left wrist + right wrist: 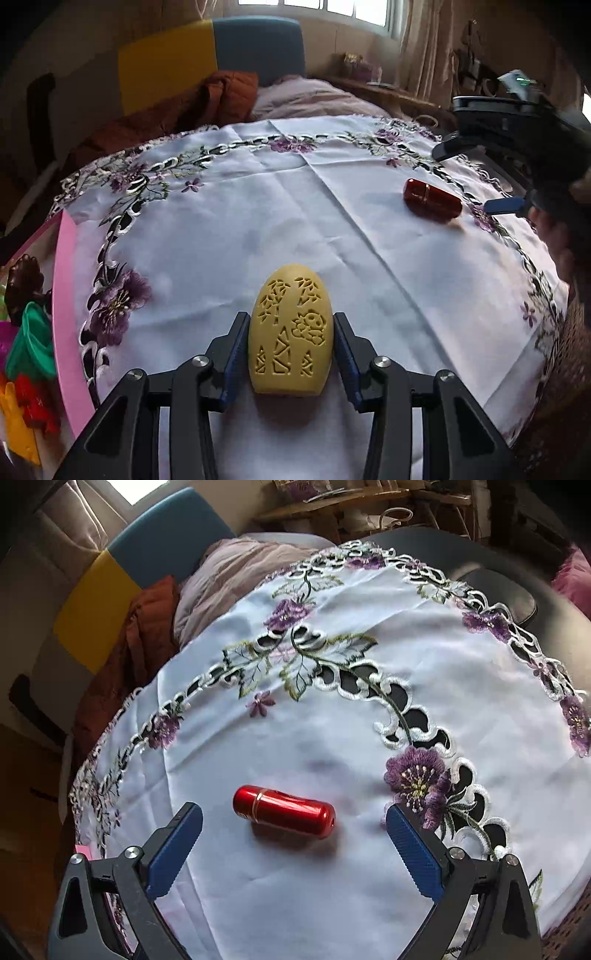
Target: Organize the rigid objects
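Left wrist: left tongs [291, 332] apparently clamp yellow egg [290, 334] | right tongs [294, 829] apart near red cylinder [284, 811]

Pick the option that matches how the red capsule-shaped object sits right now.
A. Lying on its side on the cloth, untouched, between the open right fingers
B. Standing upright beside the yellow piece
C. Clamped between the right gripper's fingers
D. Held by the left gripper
A: the red capsule lies on its side on the tablecloth, with the right gripper spread wide and clear of it.

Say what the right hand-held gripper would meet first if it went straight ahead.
Probably the red cylinder, lying on the cloth just ahead of the open right hand-held gripper; depth is unclear.
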Tool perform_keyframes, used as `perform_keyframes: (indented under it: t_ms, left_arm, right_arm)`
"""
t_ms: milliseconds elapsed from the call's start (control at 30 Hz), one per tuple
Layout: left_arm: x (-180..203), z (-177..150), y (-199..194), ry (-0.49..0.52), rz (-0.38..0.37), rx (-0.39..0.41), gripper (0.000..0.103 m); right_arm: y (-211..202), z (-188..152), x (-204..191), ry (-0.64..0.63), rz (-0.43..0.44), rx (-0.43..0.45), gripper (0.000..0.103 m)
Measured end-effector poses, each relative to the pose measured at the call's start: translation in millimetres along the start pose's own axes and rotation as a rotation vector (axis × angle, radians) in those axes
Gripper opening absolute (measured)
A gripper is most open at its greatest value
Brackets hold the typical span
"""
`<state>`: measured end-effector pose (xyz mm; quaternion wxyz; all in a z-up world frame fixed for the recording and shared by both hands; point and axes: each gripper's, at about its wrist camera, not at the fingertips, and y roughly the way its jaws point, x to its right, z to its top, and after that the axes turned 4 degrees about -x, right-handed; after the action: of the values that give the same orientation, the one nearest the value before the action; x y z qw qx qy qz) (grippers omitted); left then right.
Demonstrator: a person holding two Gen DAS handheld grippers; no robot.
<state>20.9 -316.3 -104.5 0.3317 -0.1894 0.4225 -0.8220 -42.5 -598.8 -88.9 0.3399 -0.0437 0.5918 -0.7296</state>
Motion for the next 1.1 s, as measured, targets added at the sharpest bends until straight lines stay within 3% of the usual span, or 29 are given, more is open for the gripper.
perform_keyframes:
  t_ms: [433,733,800,833,867,967,1100]
  left_arm:
    - [-9,-4,-1,-0.04,-0.048,0.027,0.044]
    - [-10,-6,-2,-0.051,-0.053,0.038,0.044]
    - [-10,-6,-2,-0.055,-0.053,0.04,0.044]
    - [-10,-6,-2,-0.056,-0.053,0.041,0.044]
    - [-10,-6,-2,-0.058,-0.054,0.042,0.044]
    - [-11,-7,-3,-0.061,-0.057,0.045,0.044]
    - [-11,-8,-3,-0.062,-0.058,0.049,0.044]
  right_arm:
    - [27,1,-24,-0.028,-0.074,-0.032,0.102]
    - [39,2,-36,-0.076,-0.13,-0.003,0.102]
    - [42,2,-40,-0.103,-0.145,-0.006,0.097]
    - [44,1,-42,-0.124,-0.167,-0.011,0.082]
    - [45,0,-44,-0.139,-0.192,-0.011,0.074]
    - [47,-5,-57,-0.225,-0.227,-0.013,0.074]
    - [52,-16,-79,-0.341,-0.162,-0.049,0.074]
